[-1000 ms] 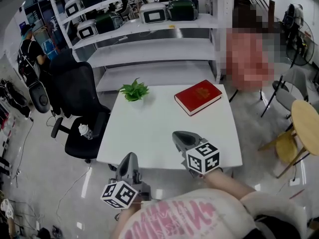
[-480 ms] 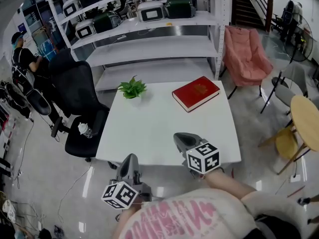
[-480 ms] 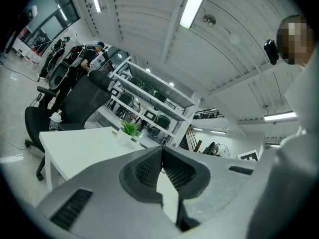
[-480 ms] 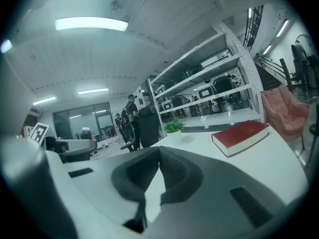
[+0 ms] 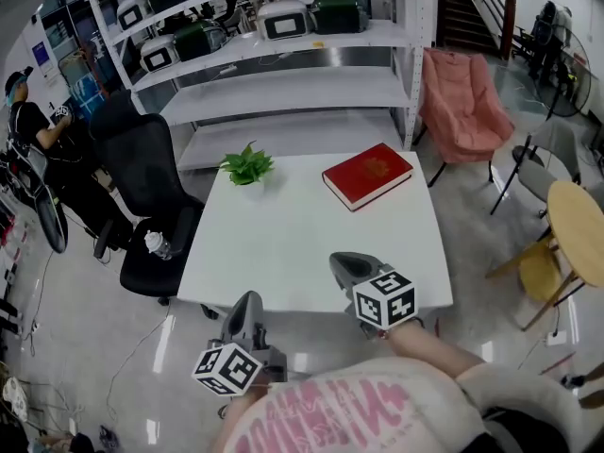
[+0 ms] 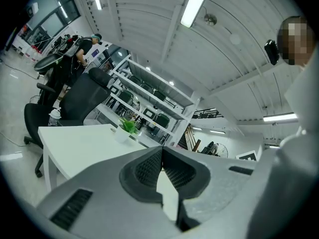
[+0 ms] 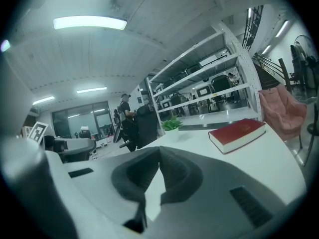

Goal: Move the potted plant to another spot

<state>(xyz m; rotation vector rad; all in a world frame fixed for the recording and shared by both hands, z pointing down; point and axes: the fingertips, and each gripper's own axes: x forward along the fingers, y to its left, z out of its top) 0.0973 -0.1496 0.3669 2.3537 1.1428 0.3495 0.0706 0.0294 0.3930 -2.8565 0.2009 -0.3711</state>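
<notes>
The potted plant (image 5: 247, 165) sits far-left on the table (image 5: 302, 243): dead ahead of my L gripper (image 5: 247, 298), diagonally left of R gripper (image 5: 343, 260). Both pinched closed, empty.

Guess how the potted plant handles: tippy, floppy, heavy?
The potted plant looks small, so probably light. Its leaves spread wider than the white pot, so a high push may tip it. Leaves likely floppy; the pot probably rigid.
</notes>
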